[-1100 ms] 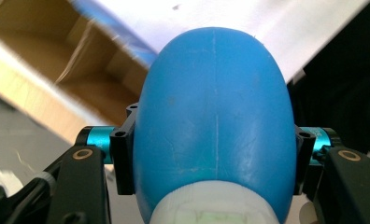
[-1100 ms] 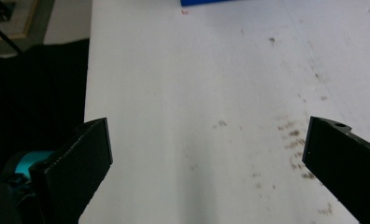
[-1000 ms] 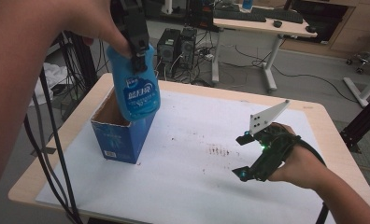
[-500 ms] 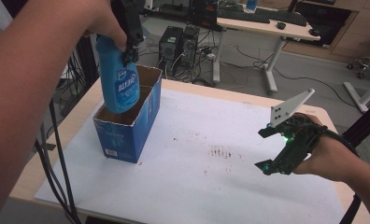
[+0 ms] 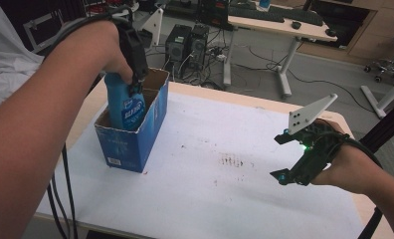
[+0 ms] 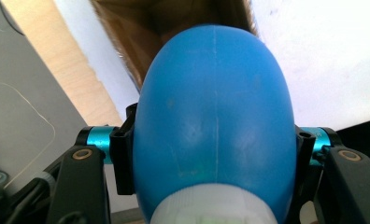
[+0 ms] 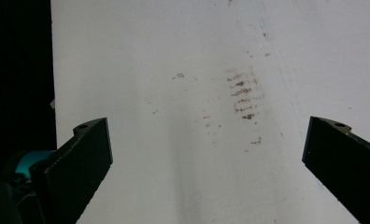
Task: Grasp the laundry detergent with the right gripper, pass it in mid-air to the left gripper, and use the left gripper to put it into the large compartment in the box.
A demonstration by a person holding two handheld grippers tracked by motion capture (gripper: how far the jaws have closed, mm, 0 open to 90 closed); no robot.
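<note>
Fingers of the left gripper (image 5: 134, 74) are clamped on a blue bottle (image 5: 125, 107), one black pad on each side of its body just below the white cap (the left gripper view makes this plain (image 6: 213, 140)). In the high view the bottle stands upright with its lower part down inside an open blue cardboard box (image 5: 135, 137), its label above the box rim. The box sits on the left part of the white bench (image 5: 225, 199), near the left edge. Seen along the left gripper, the brown inside of the box lies beyond the bottle's base.

The right gripper (image 5: 284, 157) hangs over the right side of the bench, well apart from the box, holding nothing. Its fingers (image 7: 82, 158) stand wide apart, with bare white bench between them and a patch of small brown marks (image 7: 243, 95) on that surface.
</note>
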